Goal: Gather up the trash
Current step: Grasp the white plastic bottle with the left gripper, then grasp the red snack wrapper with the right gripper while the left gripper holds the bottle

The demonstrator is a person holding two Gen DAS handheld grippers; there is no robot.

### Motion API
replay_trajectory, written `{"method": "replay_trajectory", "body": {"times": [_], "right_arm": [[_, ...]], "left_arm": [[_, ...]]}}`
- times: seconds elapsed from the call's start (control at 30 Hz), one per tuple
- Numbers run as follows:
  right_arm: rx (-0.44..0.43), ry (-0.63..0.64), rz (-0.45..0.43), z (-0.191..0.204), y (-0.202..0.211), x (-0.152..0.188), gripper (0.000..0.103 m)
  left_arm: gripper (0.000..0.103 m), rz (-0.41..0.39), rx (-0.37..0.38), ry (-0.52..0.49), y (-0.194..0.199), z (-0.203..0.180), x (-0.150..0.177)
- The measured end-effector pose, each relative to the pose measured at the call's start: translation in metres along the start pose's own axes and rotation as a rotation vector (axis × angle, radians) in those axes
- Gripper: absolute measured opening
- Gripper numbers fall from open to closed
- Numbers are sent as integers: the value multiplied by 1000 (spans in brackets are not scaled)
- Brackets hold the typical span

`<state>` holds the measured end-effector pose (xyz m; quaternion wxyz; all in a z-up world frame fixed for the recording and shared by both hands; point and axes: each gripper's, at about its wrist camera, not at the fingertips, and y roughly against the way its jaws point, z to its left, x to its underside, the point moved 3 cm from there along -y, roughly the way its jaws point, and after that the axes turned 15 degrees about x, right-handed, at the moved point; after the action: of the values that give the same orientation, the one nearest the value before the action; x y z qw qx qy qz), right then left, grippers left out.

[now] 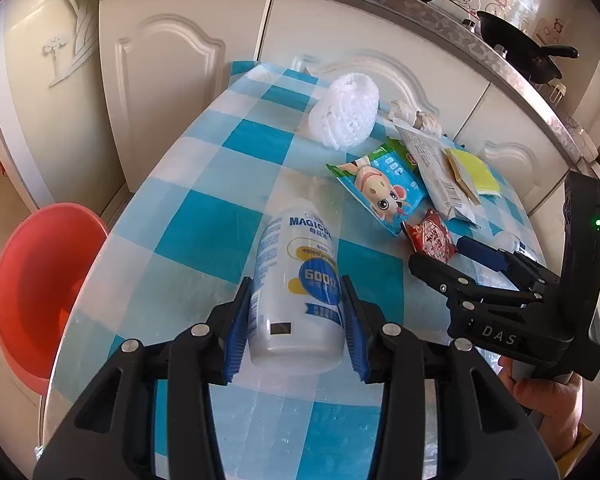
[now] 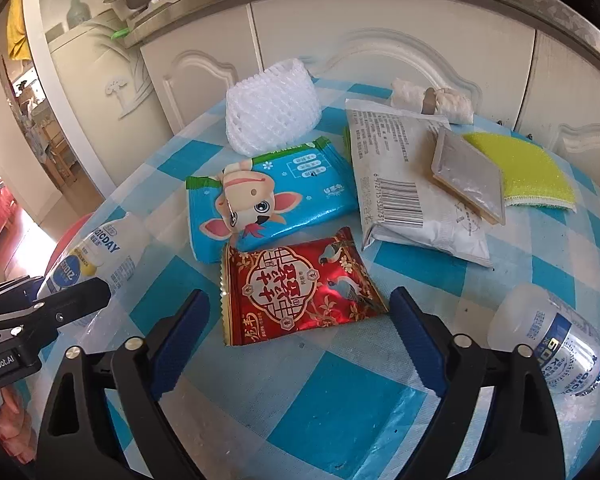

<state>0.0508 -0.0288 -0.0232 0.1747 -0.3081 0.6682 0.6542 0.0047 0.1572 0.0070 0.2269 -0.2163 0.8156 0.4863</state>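
- While the left gripper has its blue fingers pressed on both sides of the white bottle, the bottle lies lengthwise between them, base toward the camera, cap pointing away; gripped across the body, probably because that is its narrow way
- Whether the bottle is lifted or resting on the worktop cannot be told from this view
- Right gripper has its fingers spread wide, one each side of the red snack wrapper, pads clear of it; nothing held. Wrapper lies flat on the checked cloth, so the straddle looks like a set-up for pinching it by its edges
- Outward from the wrapper: blue wipes pack touching its far edge, white foam net behind that, grey printed pouch to the right with a small silver sachet lying on it, yellow sponge beyond
- Only the right wrist view shows the small clear bottle on its side beside the right finger
- Only the left wrist view shows the red basin below the worktop edge, a likely place for the trash, and the hand on the right gripper's handle
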Motion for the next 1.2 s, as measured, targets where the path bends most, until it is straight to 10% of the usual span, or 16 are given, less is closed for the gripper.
{"method": "replay_trajectory", "body": {"times": [0.5, 0.57, 0.77, 0.83, 0.93, 1.2], "right_arm": [[-11, -32, -9, -11, 3, 0, 64], [-6, -48, -12, -15, 4, 0, 39], [-45, -100, -2, -26, 4, 4, 33], [-51, -107, 1, -26, 5, 4, 44], [-34, -93, -8, -20, 8, 2, 86], [17, -25, 20, 10, -5, -13, 86]], "left_arm": [[43, -10, 8, 4, 3, 7, -2], [43, -15, 7, 5, 5, 8, -2], [43, -13, 5, 8, 8, 11, -2], [43, -13, 6, 7, 9, 11, -1], [44, -18, 4, 5, 11, 11, -1], [43, -15, 23, 4, 13, 16, 2]]}}
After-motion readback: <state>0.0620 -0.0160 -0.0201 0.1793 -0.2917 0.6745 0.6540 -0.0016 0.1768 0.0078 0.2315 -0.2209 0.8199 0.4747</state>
